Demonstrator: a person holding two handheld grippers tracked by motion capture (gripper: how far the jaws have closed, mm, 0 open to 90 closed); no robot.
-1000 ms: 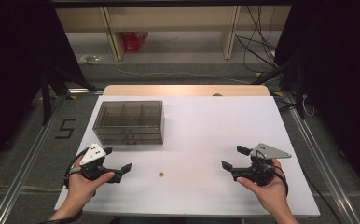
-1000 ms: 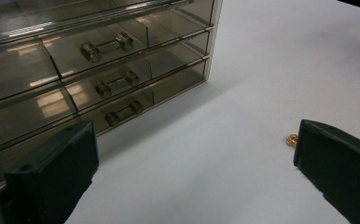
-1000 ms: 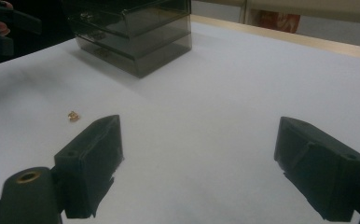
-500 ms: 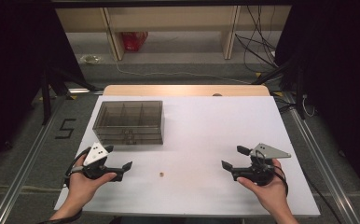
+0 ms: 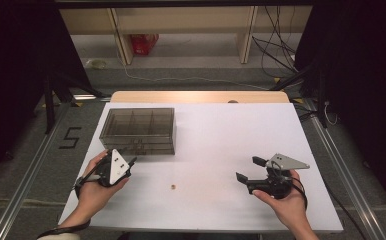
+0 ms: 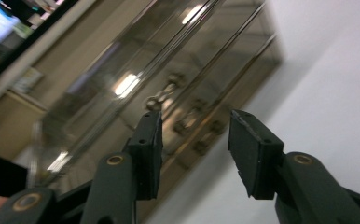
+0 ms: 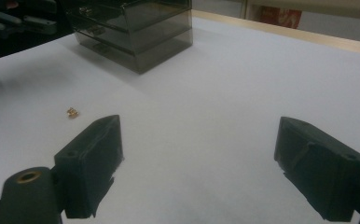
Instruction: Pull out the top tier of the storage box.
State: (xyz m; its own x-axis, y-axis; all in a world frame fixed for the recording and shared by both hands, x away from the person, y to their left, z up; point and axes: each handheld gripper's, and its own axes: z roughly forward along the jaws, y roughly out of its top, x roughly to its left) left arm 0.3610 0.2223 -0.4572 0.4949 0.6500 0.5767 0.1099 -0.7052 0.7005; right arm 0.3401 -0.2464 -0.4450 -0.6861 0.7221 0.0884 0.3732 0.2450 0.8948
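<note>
High view: left gripper (image 5: 129, 162) sits just in front of the drawer box (image 5: 138, 130) at its near left corner, jaws just been closing, now part open with nothing between them and not touching the box. Left gripper view is motion-blurred, so which drawer knob (image 6: 155, 99) the jaws line up with is unclear. The small brass piece (image 5: 172, 187) lies mid-table between both tools, well apart from each; right gripper (image 5: 248, 170) is wide open and empty.

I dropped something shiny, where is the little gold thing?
The little gold thing lies on the white table, near its front edge in the high view, between both grippers.
</note>
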